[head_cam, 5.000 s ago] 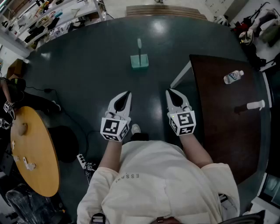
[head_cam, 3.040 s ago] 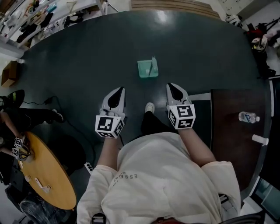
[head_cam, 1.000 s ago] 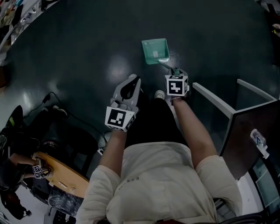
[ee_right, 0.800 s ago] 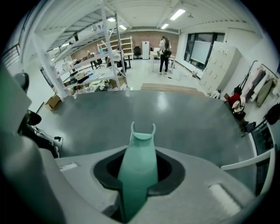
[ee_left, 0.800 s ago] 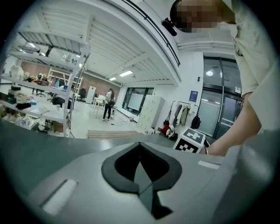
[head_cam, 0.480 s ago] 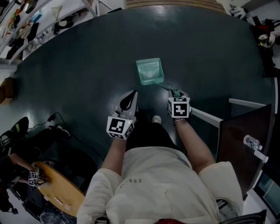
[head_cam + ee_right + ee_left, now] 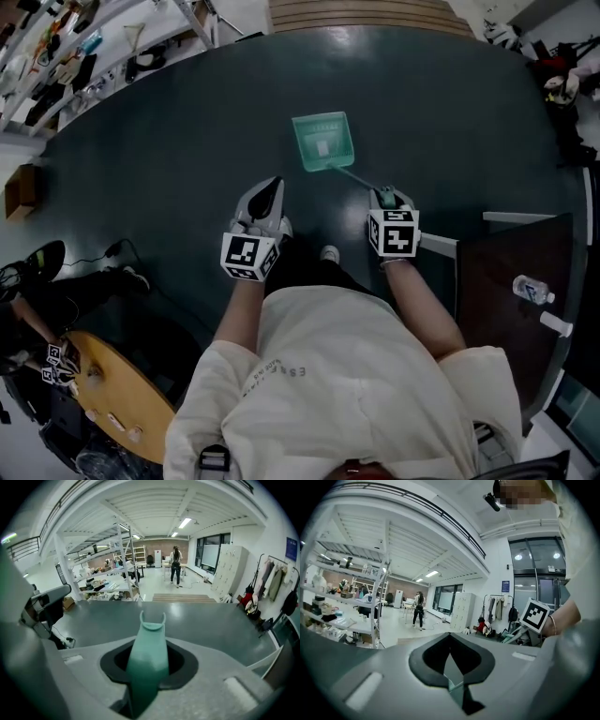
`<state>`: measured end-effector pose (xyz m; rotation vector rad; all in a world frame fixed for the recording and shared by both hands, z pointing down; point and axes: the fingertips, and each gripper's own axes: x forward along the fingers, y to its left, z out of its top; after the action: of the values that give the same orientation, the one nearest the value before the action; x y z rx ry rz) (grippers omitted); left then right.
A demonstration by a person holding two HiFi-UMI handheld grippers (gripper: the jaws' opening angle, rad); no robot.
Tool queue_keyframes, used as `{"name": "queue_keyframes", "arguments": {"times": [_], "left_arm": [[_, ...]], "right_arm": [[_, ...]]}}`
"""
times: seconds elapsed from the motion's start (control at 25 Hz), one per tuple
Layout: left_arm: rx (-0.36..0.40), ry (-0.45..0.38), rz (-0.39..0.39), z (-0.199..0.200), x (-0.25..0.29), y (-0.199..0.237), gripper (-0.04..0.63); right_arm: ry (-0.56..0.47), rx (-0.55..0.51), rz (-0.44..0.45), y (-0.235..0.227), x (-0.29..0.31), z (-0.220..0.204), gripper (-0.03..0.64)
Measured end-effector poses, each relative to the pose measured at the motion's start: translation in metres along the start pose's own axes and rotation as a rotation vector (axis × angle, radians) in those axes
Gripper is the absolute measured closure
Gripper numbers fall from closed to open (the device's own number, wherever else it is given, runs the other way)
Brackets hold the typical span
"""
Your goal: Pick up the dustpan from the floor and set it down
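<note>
The green dustpan [image 7: 324,141] hangs above the dark floor in the head view, its thin handle slanting down-right into my right gripper [image 7: 384,199]. That gripper is shut on the handle. In the right gripper view the green handle [image 7: 147,658] sticks out between the jaws of my right gripper [image 7: 145,686] and ends in a small forked tip; the pan itself is hidden there. My left gripper [image 7: 265,197] hovers to the left of the dustpan, apart from it. In the left gripper view my left gripper [image 7: 452,677] has its jaws together with nothing between them.
A dark table [image 7: 506,281] stands at the right with a water bottle [image 7: 531,289] and a white object [image 7: 555,324] on it. A round wooden table [image 7: 122,403] is at lower left, cables [image 7: 103,258] lie on the floor, and shelves line the far left.
The person has straightened up and both grippers have risen. The dustpan has come up off the floor with the right gripper still shut on its handle.
</note>
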<state>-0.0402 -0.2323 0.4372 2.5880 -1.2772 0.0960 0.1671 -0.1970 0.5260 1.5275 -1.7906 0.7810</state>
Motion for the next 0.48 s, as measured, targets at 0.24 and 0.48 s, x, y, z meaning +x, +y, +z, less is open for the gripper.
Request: {"name": "queue_keyframes", "arguments": {"times": [0.24, 0.48], "left_arm": [[0.003, 0.027, 0.019, -0.01, -0.013, -0.01, 0.581], [-0.004, 0.026, 0.035, -0.009, -0.016, -0.009, 0.581]], "right_arm": [[0.026, 0.0, 0.009, -0.015, -0.012, -0.02, 0.543], [0.021, -0.015, 0.003, -0.02, -0.008, -0.023, 0.543]]}}
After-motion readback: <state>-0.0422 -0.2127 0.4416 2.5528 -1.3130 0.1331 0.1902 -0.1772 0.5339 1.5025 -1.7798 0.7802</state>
